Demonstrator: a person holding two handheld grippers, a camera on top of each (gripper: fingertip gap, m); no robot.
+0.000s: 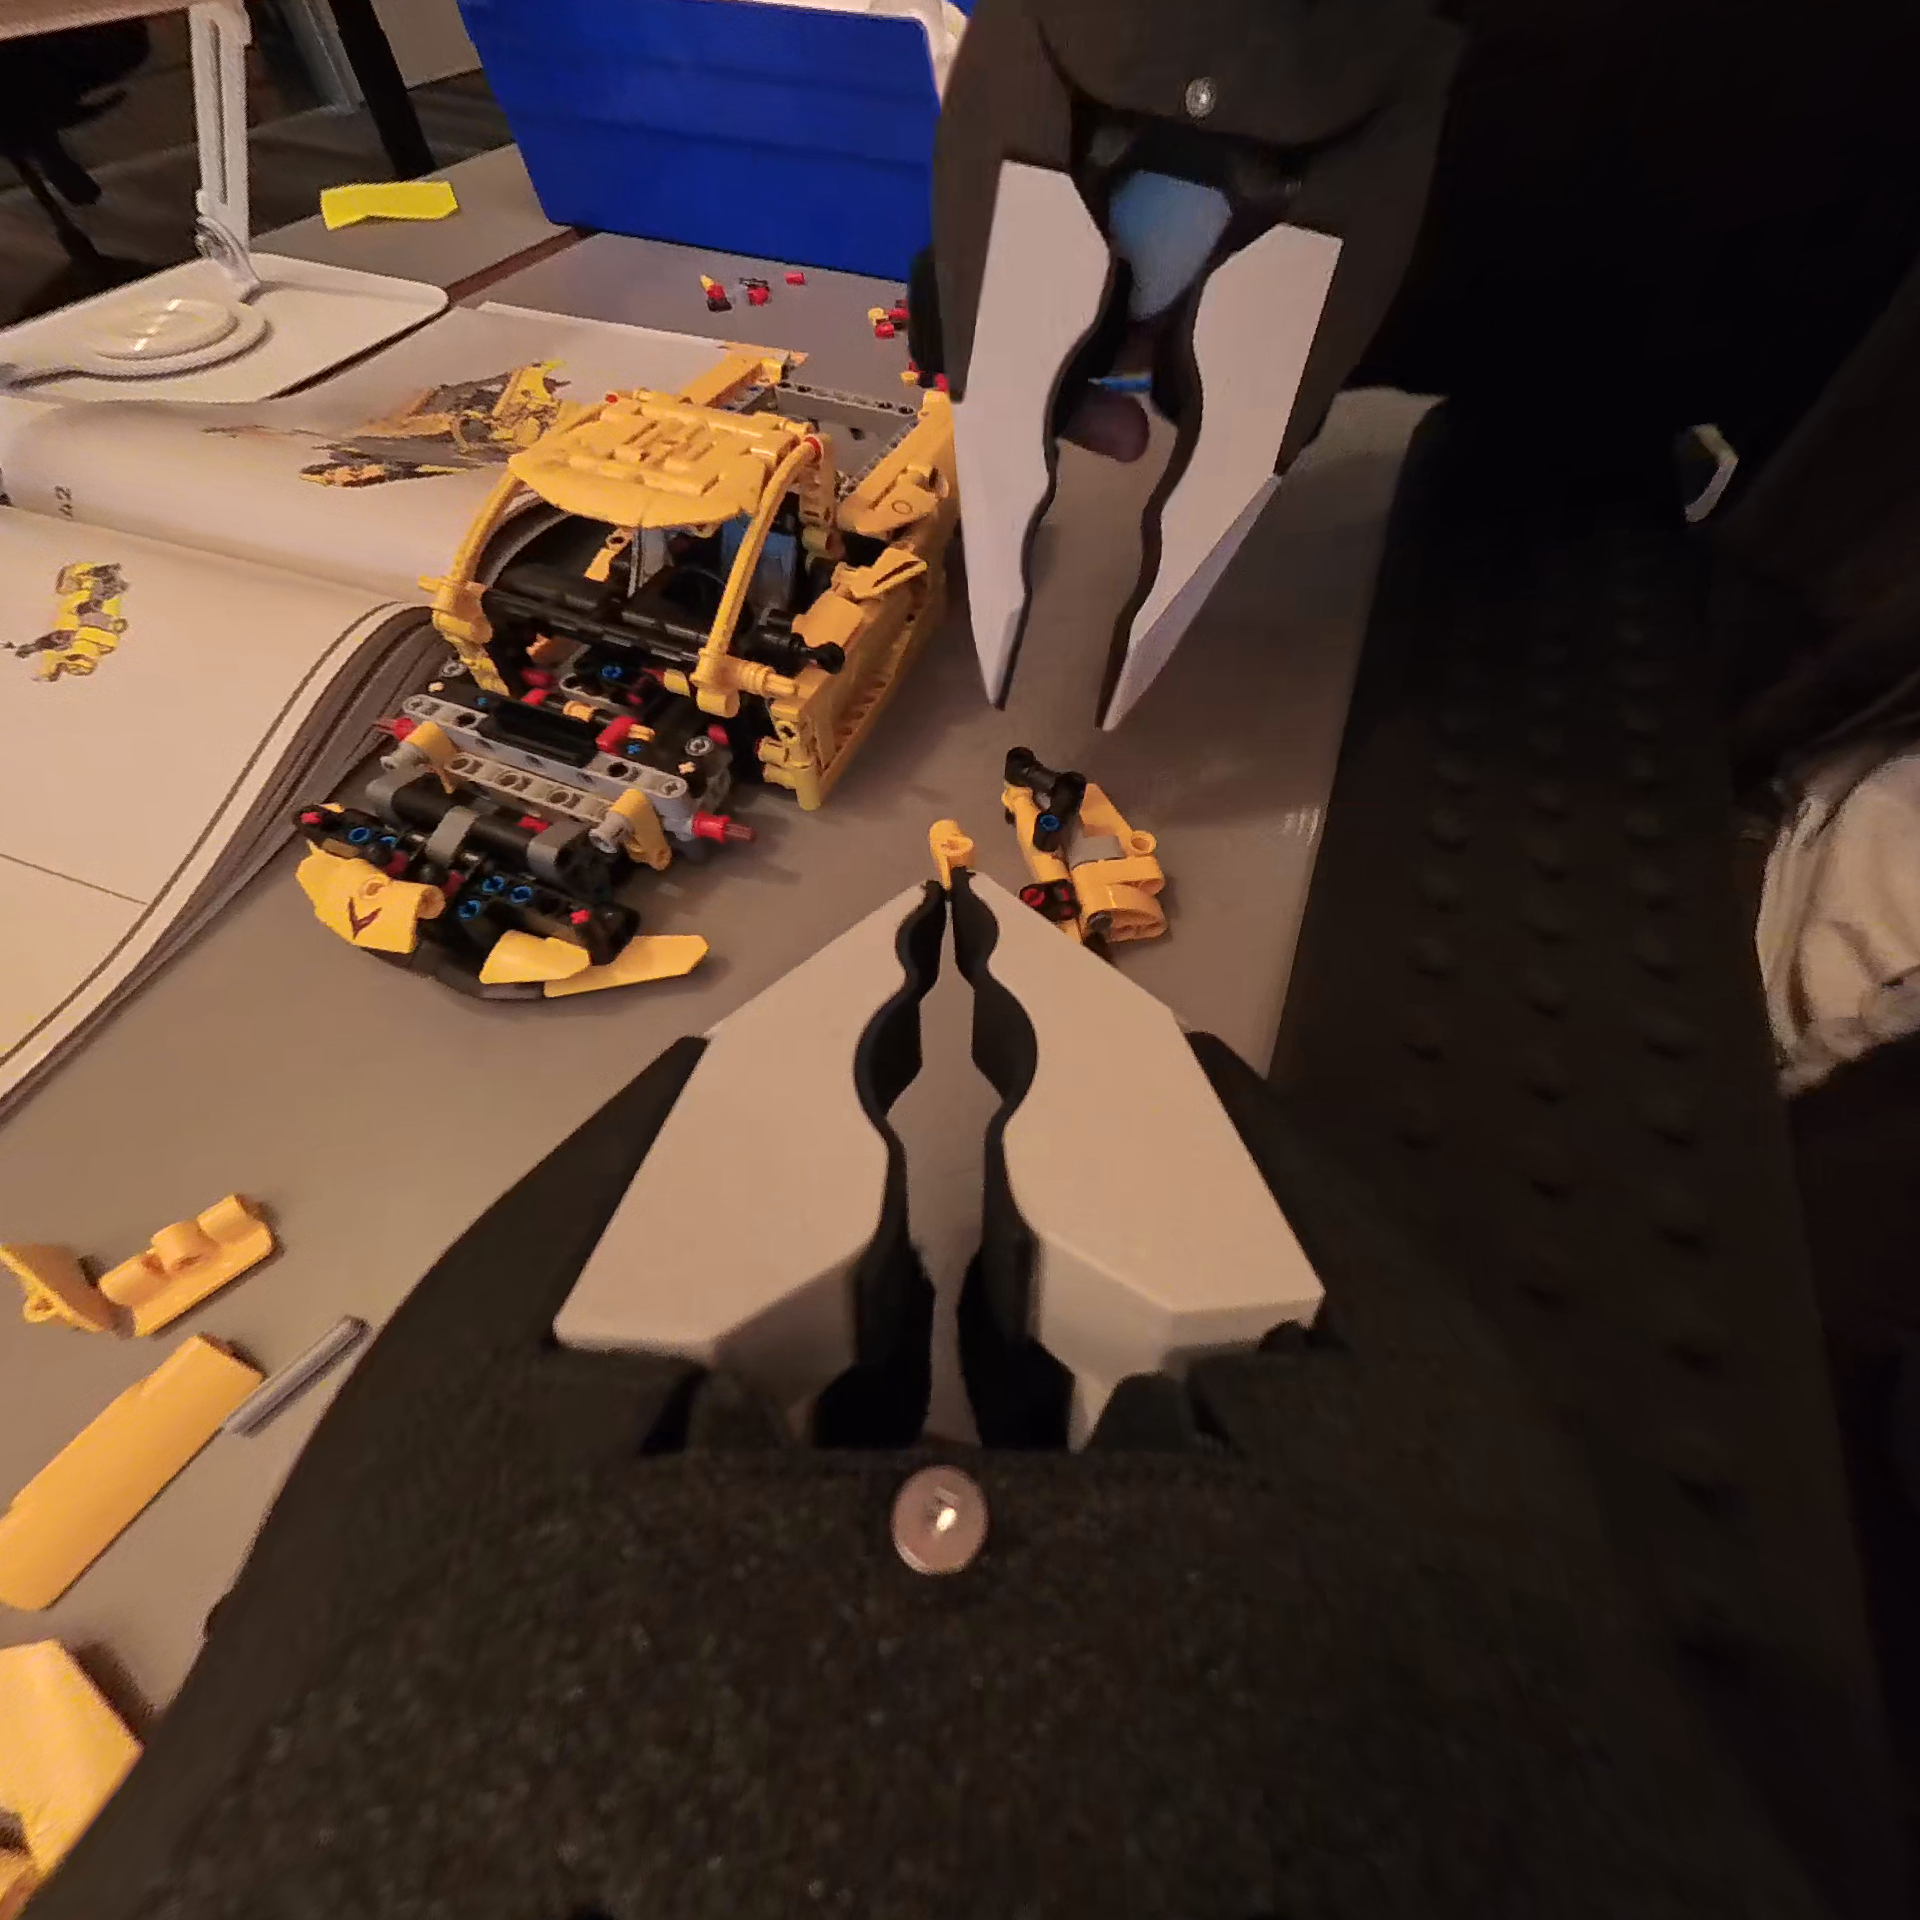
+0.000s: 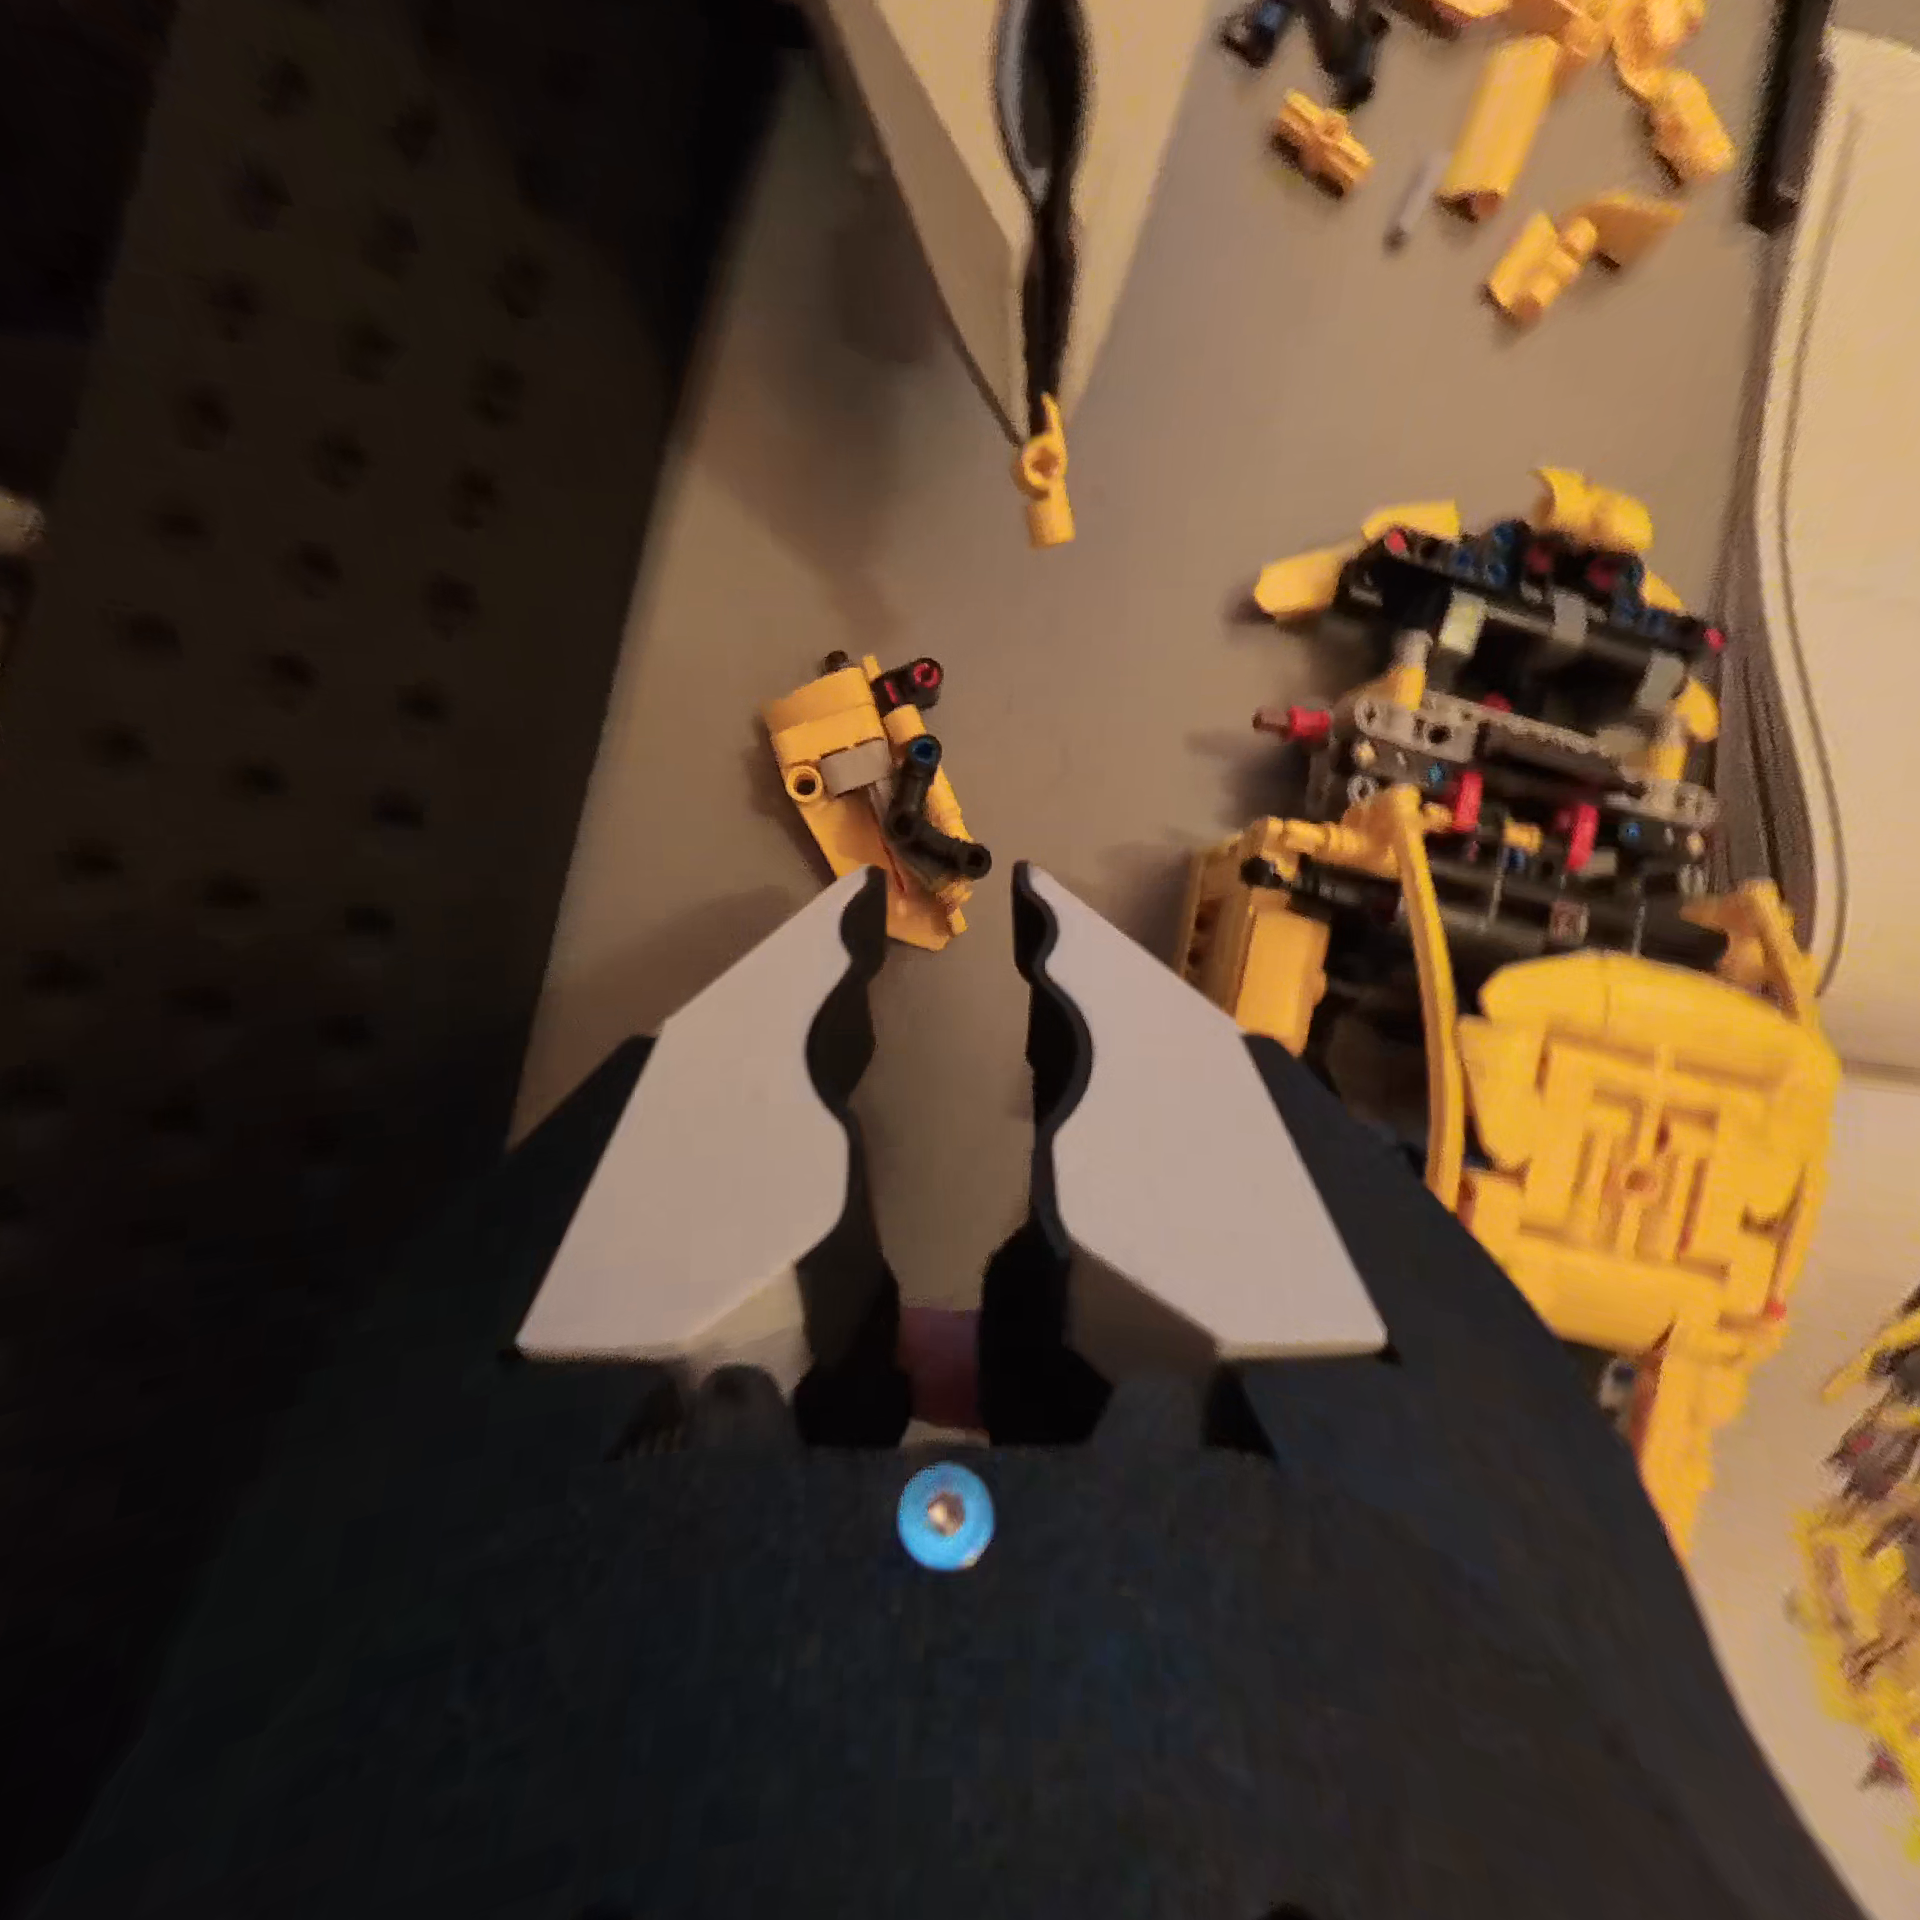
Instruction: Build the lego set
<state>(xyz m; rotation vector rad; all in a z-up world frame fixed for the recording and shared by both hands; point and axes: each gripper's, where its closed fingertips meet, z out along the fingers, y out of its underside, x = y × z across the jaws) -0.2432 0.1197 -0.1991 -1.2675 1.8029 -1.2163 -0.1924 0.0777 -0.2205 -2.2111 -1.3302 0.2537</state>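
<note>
Left gripper [image 1: 948, 891] fingers pinched onto a small yellow connector [image 1: 950, 847], held clear for fitting. Right gripper [image 2: 945, 883] fingers parted, empty – poised over the yellow sub-assembly [image 2: 868, 790] on the tabletop [image 1: 416, 1122], at 3 o'clock from the car [image 1: 665, 665].

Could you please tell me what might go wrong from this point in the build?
The left gripper pinches the small yellow connector only at its tip, so it could slip out. The open right gripper hovers near the small sub-assembly, beside the table edge; a nudge might push it off.
</note>
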